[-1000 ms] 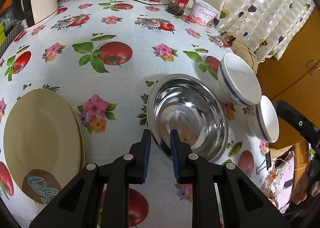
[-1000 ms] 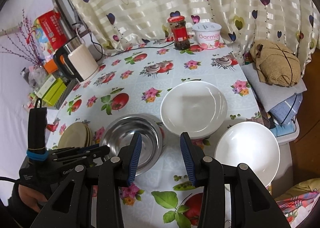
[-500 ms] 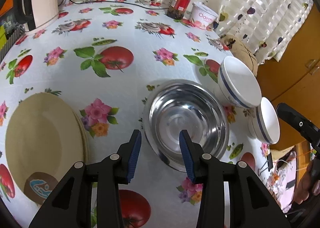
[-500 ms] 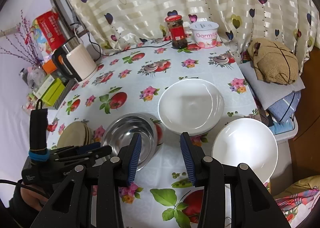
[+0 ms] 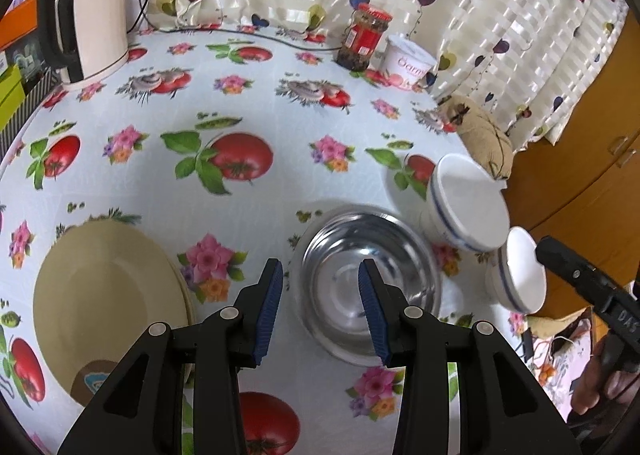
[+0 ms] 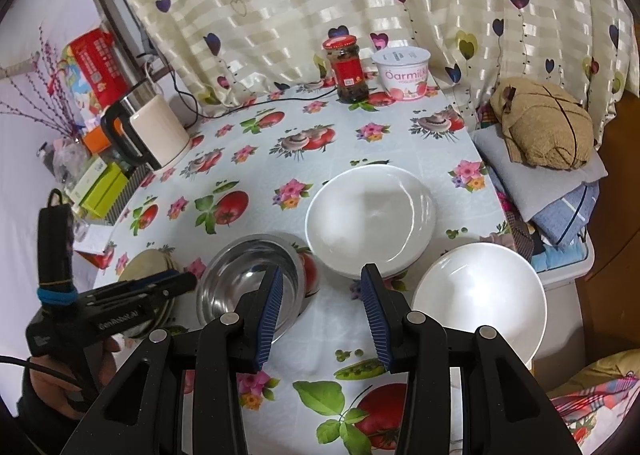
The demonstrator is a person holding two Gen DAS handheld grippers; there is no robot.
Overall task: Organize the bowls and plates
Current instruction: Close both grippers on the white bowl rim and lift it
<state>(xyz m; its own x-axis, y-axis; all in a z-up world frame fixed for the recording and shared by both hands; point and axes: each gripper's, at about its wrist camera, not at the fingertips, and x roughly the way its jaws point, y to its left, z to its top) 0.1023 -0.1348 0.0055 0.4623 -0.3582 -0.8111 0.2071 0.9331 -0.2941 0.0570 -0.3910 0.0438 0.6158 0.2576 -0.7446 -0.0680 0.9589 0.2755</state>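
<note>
My left tool [image 5: 320, 311] stands wide and empty above the steel bowl [image 5: 366, 287], which sits on the table [image 5: 240, 103] between the beige plates [image 5: 108, 307] and white bowls [image 5: 468, 211]. My right tool [image 6: 322, 315] hangs half-open, empty. I'd lift straight clear, avoiding the rim.

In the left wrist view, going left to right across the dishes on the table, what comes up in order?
beige plates → steel bowl → larger blue-striped white bowl → smaller blue-striped white bowl.
</note>
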